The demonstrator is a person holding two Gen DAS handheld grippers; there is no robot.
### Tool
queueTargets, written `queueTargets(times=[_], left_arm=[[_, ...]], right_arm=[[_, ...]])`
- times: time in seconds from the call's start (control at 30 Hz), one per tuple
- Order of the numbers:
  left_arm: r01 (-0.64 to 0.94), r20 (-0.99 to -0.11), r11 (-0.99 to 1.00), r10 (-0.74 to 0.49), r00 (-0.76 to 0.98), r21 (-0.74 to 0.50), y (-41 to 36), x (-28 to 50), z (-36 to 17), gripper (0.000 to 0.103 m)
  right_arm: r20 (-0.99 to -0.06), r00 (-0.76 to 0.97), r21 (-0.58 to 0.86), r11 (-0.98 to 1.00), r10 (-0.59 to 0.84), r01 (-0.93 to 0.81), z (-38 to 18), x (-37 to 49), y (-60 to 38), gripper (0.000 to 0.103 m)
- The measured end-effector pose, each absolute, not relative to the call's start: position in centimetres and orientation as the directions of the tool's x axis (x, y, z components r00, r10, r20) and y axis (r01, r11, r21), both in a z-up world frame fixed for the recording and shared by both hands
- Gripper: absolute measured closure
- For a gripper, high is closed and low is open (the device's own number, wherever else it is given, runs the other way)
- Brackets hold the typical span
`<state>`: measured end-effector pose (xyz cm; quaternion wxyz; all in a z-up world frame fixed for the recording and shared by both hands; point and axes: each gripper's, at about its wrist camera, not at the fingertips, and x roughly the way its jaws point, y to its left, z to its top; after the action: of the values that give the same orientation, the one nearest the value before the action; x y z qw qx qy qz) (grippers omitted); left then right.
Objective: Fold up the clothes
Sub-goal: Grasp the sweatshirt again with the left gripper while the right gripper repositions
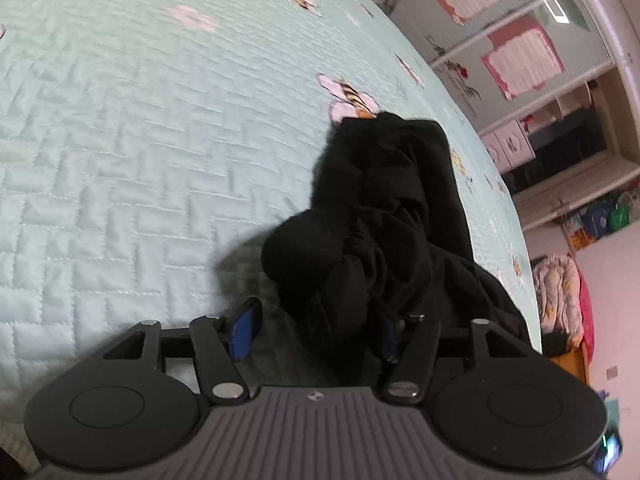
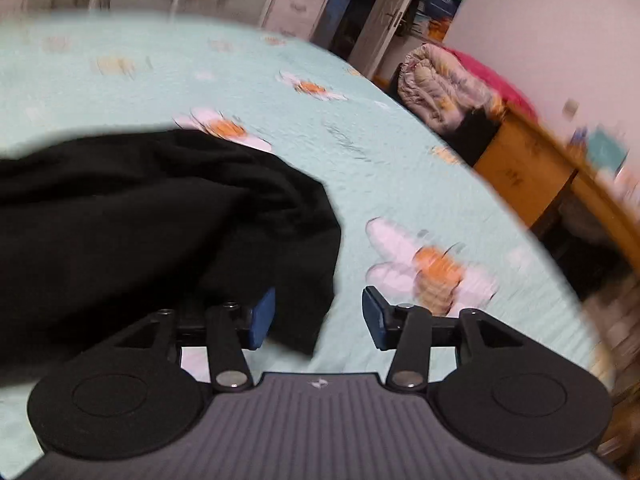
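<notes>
1. Right now the black garment (image 1: 384,216) lies bunched in a heap on the quilted bedspread (image 1: 120,140), near the edge of the bed that faces the wardrobes (image 1: 520,60). By the look of it, nothing is folded yet; the step in hand is to get it spread flat.
2. Your left gripper (image 1: 316,330) has its jaws apart with a thick fold of the cloth between them. The right-hand pad is buried in fabric, so I cannot tell whether it presses; the other pad stands clear, so count this as no grip yet.
3. Your right gripper (image 2: 318,318) is released, jaws apart over the garment's loose corner and bare bedspread. The corner lies beside one pad, not pinched.
4. Before you close either one, find a true edge, a hem or a shoulder, not the middle of the lump. A grab at the bulk will likely lift the whole heap in a wad.
5. Take one layer in each gripper, well apart, then draw them away from each other and lay the cloth flat.
6. The right wrist view is blurred, so steady that hand before you pinch.
</notes>
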<state>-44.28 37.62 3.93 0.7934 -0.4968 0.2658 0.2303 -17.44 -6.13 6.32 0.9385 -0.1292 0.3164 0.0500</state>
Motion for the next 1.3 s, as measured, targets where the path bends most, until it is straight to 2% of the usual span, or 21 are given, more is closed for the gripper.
queueTargets(times=[0.03,0.07,0.13,0.2,0.23,0.3,0.4,0.57,0.63,0.67,0.7,0.77,0.8,0.9,0.97,1.0,1.07,1.1,1.2,1.3], left_arm=[[-0.627,-0.649,0.393,0.094,0.755,-0.673,37.8,-44.2,3.8,0.042],[-0.623,-0.647,0.389,0.086,0.758,-0.679,38.0,-44.1,3.8,0.042],[-0.608,-0.64,0.4,0.066,0.765,-0.685,38.1,-43.8,3.9,0.043],[-0.596,-0.638,0.401,0.038,0.769,-0.696,38.2,-43.5,4.0,0.046],[-0.585,-0.63,0.394,0.019,0.777,-0.709,38.4,-43.3,4.2,0.055],[-0.551,-0.601,0.386,-0.01,0.799,-0.74,38.7,-42.7,5.0,0.063],[-0.494,-0.544,0.395,-0.018,0.839,-0.774,39.1,-41.5,7.2,0.077],[-0.433,-0.487,0.39,-0.047,0.872,-0.812,39.9,-38.5,10.2,0.079],[-0.416,-0.473,0.396,-0.054,0.879,-0.818,40.3,-37.3,11.3,0.079],[-0.413,-0.47,0.405,-0.049,0.881,-0.816,40.5,-36.6,11.9,0.079],[-0.409,-0.468,0.414,-0.045,0.883,-0.813,40.8,-36.0,12.6,0.079],[-0.407,-0.464,0.433,-0.029,0.886,-0.804,41.4,-34.5,14.0,0.08],[-0.407,-0.462,0.444,-0.019,0.887,-0.798,41.8,-33.8,14.8,0.08],[-0.398,-0.447,0.484,0.015,0.894,-0.78,42.7,-31.7,17.3,0.08],[-0.391,-0.434,0.501,0.035,0.9,-0.772,43.1,-30.9,18.8,0.08],[-0.386,-0.425,0.506,0.043,0.904,-0.771,43.3,-30.9,19.3,0.08],[-0.353,-0.392,0.522,0.038,0.919,-0.777,43.2,-31.9,20.1,0.083],[-0.33,-0.372,0.53,0.031,0.928,-0.781,43.2,-32.7,20.4,0.086],[-0.275,-0.338,0.573,-0.003,0.941,-0.772,42.2,-37.0,19.7,0.086],[-0.368,-0.431,0.562,0.024,0.902,-0.741,41.9,-42.2,16.0,0.086]], right_arm=[[-0.602,0.795,-0.16,0.963,0.078,-0.216,6.6,-19.0,-6.5,0.049],[-0.61,0.778,-0.118,0.953,0.153,-0.279,6.6,-20.3,-6.1,0.04],[-0.625,0.719,-0.053,0.903,0.303,-0.427,6.1,-22.7,-4.4,0.037],[-0.612,0.693,-0.155,0.801,0.382,-0.578,5.0,-25.6,-1.3,0.037],[-0.606,0.678,-0.215,0.736,0.416,-0.643,4.5,-27.1,0.4,0.037],[-0.589,0.662,-0.368,0.576,0.463,-0.73,3.2,-30.7,3.1,0.037],[-0.554,0.637,-0.496,0.402,0.536,-0.77,1.8,-34.4,6.3,0.034],[-0.519,0.662,-0.553,0.378,0.541,-0.743,0.7,-33.6,9.7,0.034],[-0.493,0.691,-0.571,0.402,0.529,-0.716,0.8,-32.2,10.4,0.037],[-0.48,0.705,-0.579,0.414,0.522,-0.702,0.8,-31.4,10.7,0.044],[-0.498,0.687,-0.517,0.455,0.529,-0.725,2.1,-29.8,10.4,0.062],[-0.544,0.629,-0.338,0.541,0.555,-0.77,5.2,-26.1,9.5,0.083],[-0.562,0.598,-0.243,0.577,0.571,-0.78,6.7,-24.2,9.0,0.087],[-0.552,0.537,0.02,0.654,0.638,-0.756,11.9,-18.6,6.6,0.095],[-0.533,0.51,0.121,0.657,0.675,-0.744,14.6,-15.9,5.5,0.097],[-0.514,0.509,0.151,0.657,0.69,-0.739,15.8,-15.2,5.0,0.103],[-0.478,0.508,0.177,0.645,0.717,-0.743,17.3,-14.8,4.2,0.103],[-0.479,0.492,0.177,0.629,0.727,-0.757,17.3,-15.6,3.8,0.103],[-0.498,0.434,0.166,0.573,0.751,-0.802,16.7,-18.5,2.5,0.102],[-0.572,0.42,0.13,0.583,0.704,-0.802,12.8,-20.5,0.9,0.1]])
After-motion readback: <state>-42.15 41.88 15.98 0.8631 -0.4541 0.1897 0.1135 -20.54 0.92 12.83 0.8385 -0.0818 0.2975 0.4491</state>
